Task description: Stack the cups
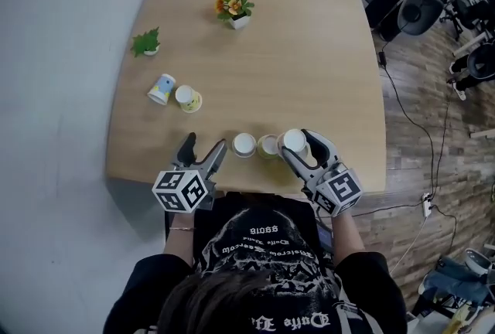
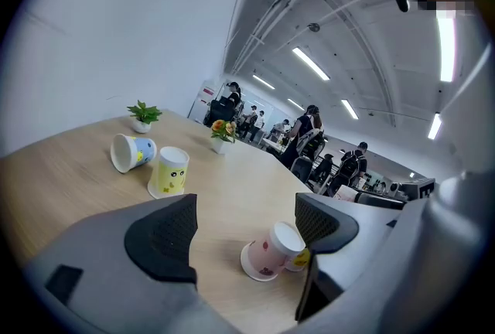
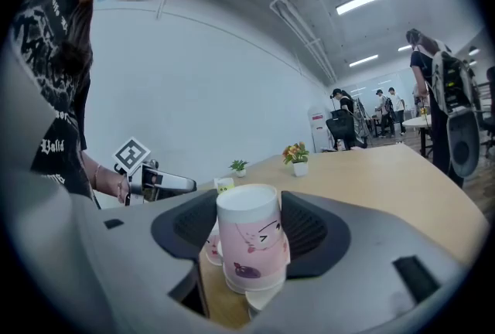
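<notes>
Bright, even light from ceiling strips [image 2: 310, 63]; soft shadows; both gripper views fisheye-warped, corners black.

Fingers [image 2: 166, 236] of the left gripper [image 2: 246, 209] stand apart; an upturned pink cup [image 2: 267, 251] sits beyond.

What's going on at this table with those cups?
A person is stacking paper cups with a handheld tool in each hand. The right tool grips an upside-down pink cup, close to another cup. The left tool is open and empty beside a third cup. A blue cup and a yellow cup sit farther off.
</notes>
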`<state>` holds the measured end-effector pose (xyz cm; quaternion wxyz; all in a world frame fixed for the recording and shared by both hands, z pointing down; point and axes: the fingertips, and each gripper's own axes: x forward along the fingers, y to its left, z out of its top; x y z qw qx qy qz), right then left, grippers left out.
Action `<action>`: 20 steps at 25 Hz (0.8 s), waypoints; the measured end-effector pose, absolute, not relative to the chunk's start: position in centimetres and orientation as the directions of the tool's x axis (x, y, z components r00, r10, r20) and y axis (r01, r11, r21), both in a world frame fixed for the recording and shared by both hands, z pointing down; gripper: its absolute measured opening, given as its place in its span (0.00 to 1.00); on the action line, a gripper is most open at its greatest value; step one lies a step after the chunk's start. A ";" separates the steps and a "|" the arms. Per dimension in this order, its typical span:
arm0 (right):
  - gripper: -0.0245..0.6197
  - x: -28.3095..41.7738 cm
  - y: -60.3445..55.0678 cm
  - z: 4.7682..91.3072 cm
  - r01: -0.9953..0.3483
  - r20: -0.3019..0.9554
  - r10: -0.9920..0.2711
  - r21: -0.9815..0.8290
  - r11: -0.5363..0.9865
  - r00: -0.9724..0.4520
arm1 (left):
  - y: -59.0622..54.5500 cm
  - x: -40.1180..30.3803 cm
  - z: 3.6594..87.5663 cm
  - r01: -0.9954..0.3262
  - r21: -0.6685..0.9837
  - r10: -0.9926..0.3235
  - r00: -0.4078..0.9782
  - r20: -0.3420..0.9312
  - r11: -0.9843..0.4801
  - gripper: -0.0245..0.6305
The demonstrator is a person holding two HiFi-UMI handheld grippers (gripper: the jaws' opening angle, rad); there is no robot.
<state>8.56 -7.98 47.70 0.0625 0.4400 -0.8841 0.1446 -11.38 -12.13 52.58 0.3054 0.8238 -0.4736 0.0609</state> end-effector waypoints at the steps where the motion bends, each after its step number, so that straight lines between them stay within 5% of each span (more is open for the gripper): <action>1: 0.45 8.5 -7.8 47.9 -0.798 0.245 -0.759 -0.191 0.572 -0.603 | -12.0 -11.5 52.6 -0.820 0.442 -0.743 0.541 0.393 -0.363 0.66; 10: 0.47 8.6 -7.3 48.2 -0.798 0.248 -0.759 -0.158 0.581 -0.602 | -11.8 -12.0 52.8 -0.831 0.431 -0.745 0.527 0.409 -0.351 0.66; 13: 0.60 8.5 -7.1 48.4 -0.793 0.253 -0.752 -0.155 0.589 -0.608 | -11.8 -11.7 53.0 -0.831 0.426 -0.738 0.531 0.416 -0.358 0.66; 20: 0.60 9.9 -6.8 46.7 -0.806 0.204 -0.781 -0.212 0.553 -0.590 | -12.2 -11.6 53.6 -0.852 0.393 -0.734 0.506 0.452 -0.345 0.66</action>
